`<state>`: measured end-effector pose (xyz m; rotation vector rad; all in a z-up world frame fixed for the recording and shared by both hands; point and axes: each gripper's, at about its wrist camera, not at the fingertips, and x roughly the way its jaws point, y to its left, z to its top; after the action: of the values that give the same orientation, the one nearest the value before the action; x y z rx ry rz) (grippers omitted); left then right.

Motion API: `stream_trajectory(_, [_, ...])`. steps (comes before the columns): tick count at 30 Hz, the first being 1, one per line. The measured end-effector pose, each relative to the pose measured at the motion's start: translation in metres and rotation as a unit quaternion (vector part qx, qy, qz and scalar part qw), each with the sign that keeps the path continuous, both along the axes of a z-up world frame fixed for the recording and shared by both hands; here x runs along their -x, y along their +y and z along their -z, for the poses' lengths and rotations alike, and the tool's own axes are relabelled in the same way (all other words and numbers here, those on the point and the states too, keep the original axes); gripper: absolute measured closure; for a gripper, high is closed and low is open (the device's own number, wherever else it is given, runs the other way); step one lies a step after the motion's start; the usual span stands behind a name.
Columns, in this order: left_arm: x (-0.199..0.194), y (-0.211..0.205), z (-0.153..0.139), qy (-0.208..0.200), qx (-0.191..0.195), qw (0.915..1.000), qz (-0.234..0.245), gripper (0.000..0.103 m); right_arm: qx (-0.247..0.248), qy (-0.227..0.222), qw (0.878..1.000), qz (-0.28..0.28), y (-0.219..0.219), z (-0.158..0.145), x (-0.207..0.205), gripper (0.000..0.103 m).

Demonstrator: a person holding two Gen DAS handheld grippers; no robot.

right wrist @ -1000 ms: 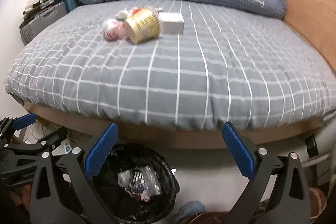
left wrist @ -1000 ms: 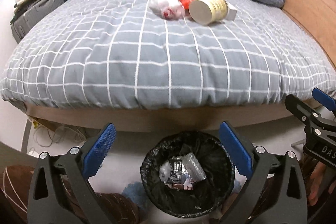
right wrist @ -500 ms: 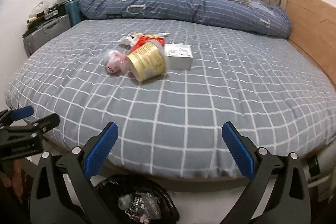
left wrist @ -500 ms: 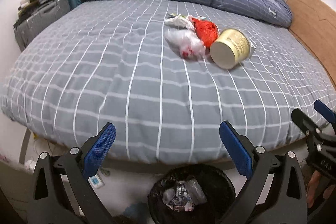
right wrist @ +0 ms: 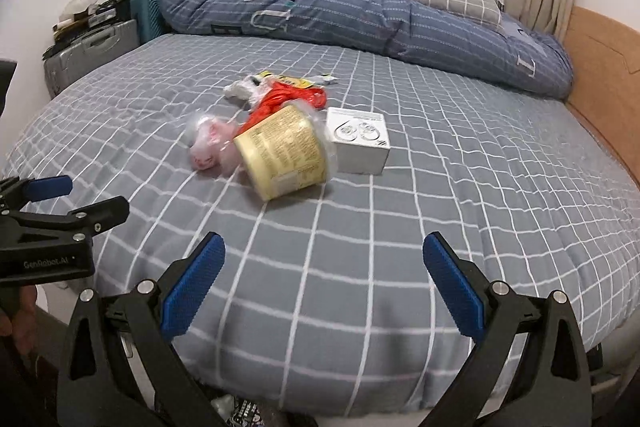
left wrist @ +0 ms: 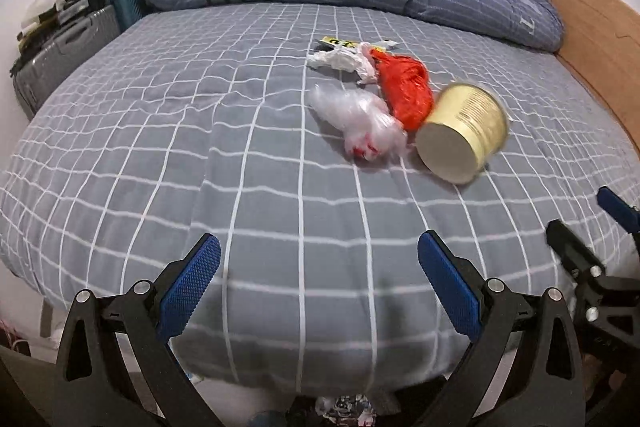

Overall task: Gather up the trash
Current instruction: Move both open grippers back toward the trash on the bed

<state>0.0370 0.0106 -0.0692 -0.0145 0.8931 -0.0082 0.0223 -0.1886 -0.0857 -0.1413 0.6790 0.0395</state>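
- Trash bin [left wrist: 346, 411] nearly cut off at bottom centre of the left view; only a sliver of its contents shows. A second ago it sat fully in frame.
- White box [right wrist: 357, 140] hidden behind gold can [left wrist: 464, 133] in the left view, plain in the right.
- Trash pile mid-bed [left wrist: 168, 155]: can, red bag [left wrist: 406, 91], clear bag [left wrist: 362, 125], now closer and lower in frame.
- Left gripper [left wrist: 319, 281] and right gripper [right wrist: 324, 281]: both spread wide, empty.

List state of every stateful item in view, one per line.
left gripper: open, empty
right gripper: open, empty
gold tin can: lying on its side on the bed
white box: closed, flat on the bed
clear plastic bag: crumpled
red plastic bag: crumpled
duvet: bunched along the bed's far side
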Motion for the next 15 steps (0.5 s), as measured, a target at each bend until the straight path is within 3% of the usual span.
stream_trajectory(15, [-0.075, -0.013, 0.005, -0.014, -0.018, 0.9997, 0.008, 0.006, -0.018, 0.004, 0.999, 0.049, -0.045, -0.006, -0.074, 0.008])
